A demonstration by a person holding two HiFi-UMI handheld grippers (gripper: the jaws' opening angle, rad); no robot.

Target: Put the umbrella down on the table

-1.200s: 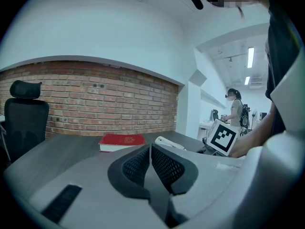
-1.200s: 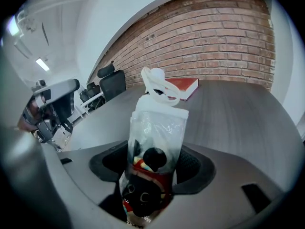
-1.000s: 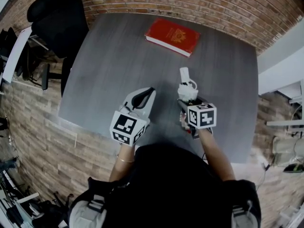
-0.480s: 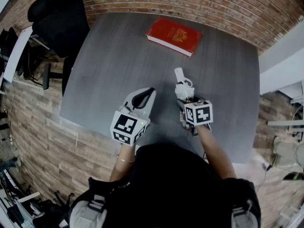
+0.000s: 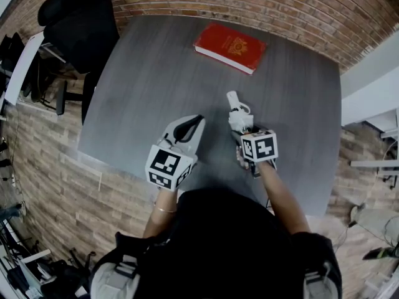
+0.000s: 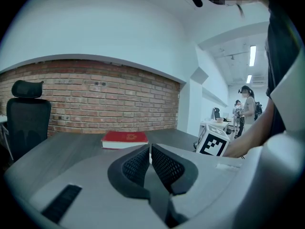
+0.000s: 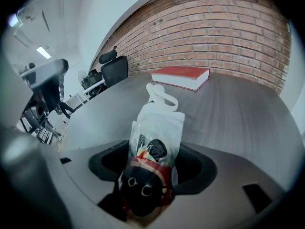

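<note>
Closest to you, your left gripper [image 6: 150, 157] hovers just over the near part of the grey table [image 5: 156, 80], its jaws pressed together on nothing. Beside it, your right gripper [image 7: 153, 160] pinches the folded umbrella [image 7: 157, 128] by its dark, patterned end. The rest of the umbrella, in a clear plastic sleeve with a white loop at the tip, sticks out away from you over the tabletop. I cannot tell whether any of it touches the wood yet.

From here I see 3 likely ways for this to go wrong:

1. The plastic sleeve looks slick, so the umbrella may slide through the pads if you tilt the tip down too steeply.
2. If you spread the jaws while it hangs in the air, the rounded bundle will probably drop and roll. The near table edge is not far behind your grippers.
3. The loop could catch a jaw as you pull back and drag the umbrella with it.

Against the picture from 1 second back, the right gripper's marker cube has drifted a little left and away from you. The umbrella's white tip has swung slightly left with it. The left gripper has not shifted. Farther off, the red book [image 5: 229, 47] by the brick wall and the black office chair [image 5: 78, 27] at far left sit as they did.
</note>
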